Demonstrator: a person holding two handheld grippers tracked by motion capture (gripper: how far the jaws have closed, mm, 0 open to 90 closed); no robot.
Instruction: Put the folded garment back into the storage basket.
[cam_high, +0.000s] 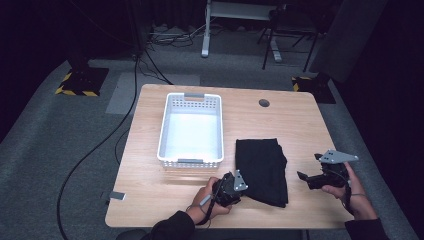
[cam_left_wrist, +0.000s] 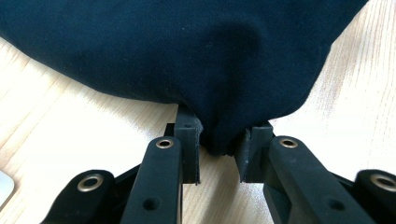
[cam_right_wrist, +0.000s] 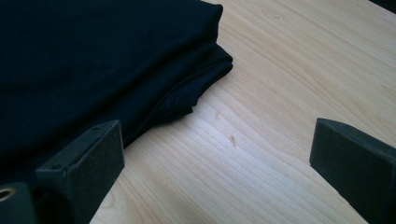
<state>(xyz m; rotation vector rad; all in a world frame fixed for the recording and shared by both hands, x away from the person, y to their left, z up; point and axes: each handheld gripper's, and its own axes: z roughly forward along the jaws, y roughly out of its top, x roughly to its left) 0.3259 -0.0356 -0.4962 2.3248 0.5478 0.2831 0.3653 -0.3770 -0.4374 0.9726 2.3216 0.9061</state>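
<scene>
Your left gripper (cam_left_wrist: 218, 149) has its two black fingers (cam_left_wrist: 187, 140) squeezed in on a fold of the black cloth (cam_left_wrist: 177, 46), so they are pinching its edge. You can see that pinch up close in the left gripper view, where the cloth bunches down between the pads and the light wood table (cam_left_wrist: 56, 121) shows on both sides. From the high view you cannot see the pinch itself; there your left gripper (cam_high: 231, 189) sits at the near left corner of the black cloth (cam_high: 262, 167), with your left hand (cam_high: 207, 200) behind it. Your right gripper (cam_right_wrist: 217, 154) has its fingers (cam_right_wrist: 88, 158) spread wide apart, and they hold nothing. In the right gripper view, bare table (cam_right_wrist: 261, 121) lies between them, and the folded black cloth (cam_right_wrist: 93, 56) is off to one side, with its stacked layers showing at the corner. The high view shows what that close view cannot: your right gripper (cam_high: 312, 176) is just beside the cloth's right edge, in your right hand (cam_high: 345, 187), not touching the cloth. The cloth lies folded on the table (cam_high: 300, 120), near the front, between your two grippers. A white basket (cam_high: 165, 135) with holes in its walls stands just to the left of the cloth and a bit farther back. There is nothing inside the basket; you can see its plain white bottom.
</scene>
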